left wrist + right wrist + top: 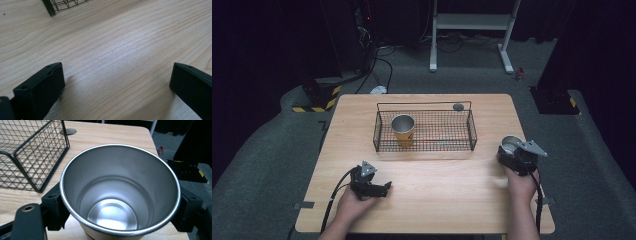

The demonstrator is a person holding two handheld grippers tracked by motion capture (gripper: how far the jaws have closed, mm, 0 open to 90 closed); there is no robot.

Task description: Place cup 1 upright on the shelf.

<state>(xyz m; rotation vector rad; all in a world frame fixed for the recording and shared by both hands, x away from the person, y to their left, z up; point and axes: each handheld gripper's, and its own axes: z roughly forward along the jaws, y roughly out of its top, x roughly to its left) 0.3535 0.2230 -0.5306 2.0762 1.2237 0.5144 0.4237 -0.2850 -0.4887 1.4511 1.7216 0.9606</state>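
Observation:
A steel cup (510, 144) stands near the table's right edge, and my right gripper (512, 151) is shut on it. In the right gripper view the cup (120, 185) is upright and empty, with the black jaws of that gripper (121, 203) pressed to its two sides. A second cup (403, 129), steel inside with a yellow wall, stands upright in the left part of the black wire basket (472, 131) at mid-table. My left gripper (385, 188) rests low over the front left of the table, open. Between its jaws (117, 72) there is bare wood.
A corner of the basket (32, 157) lies just left of the held cup. A round cable hole (458, 106) sits behind the basket. The table's right edge (539, 175) is close to my right hand. On the floor beyond are a white stand (472, 22) and cables.

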